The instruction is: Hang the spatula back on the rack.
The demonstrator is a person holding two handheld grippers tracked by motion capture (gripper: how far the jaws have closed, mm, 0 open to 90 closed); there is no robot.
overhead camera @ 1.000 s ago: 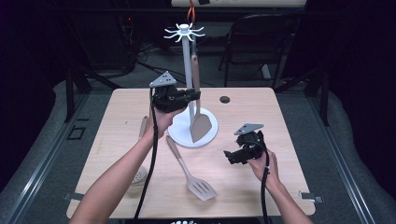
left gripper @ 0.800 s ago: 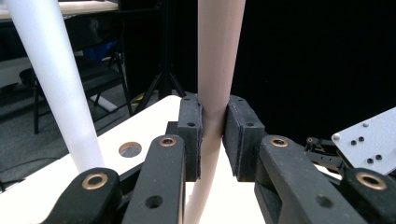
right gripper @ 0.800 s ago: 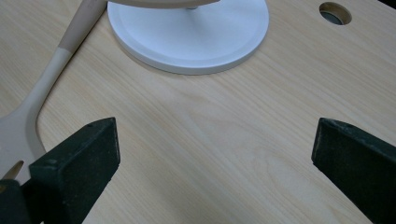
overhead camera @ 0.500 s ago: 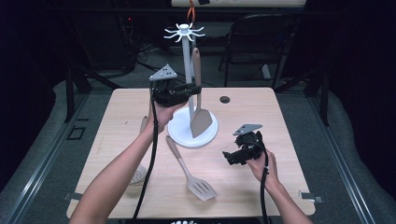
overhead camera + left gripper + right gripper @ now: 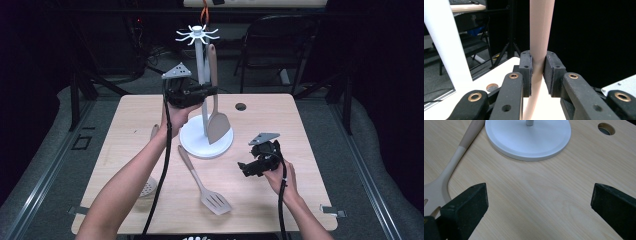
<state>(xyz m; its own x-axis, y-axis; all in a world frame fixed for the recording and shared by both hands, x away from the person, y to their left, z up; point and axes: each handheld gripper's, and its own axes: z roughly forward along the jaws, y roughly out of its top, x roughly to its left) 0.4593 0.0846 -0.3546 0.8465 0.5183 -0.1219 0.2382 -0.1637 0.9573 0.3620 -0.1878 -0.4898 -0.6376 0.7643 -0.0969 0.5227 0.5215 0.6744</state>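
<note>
The left tongs (image 5: pixel 538 75) are clamped on a pale spatula handle (image 5: pixel 541 32), which stands upright and runs out of the top of the view. Both black pads (image 5: pixel 527 72) press its sides. To the left a white pole (image 5: pixel 447 42) rises, slightly tilted. Below lies the bench (image 5: pixel 501 68) with a round hole (image 5: pixel 491 87) near its edge.

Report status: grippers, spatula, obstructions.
Left gripper shut on spatula handle, upright beside rack pole. Right gripper open above table. Slotted turner lies flat, clear.
</note>
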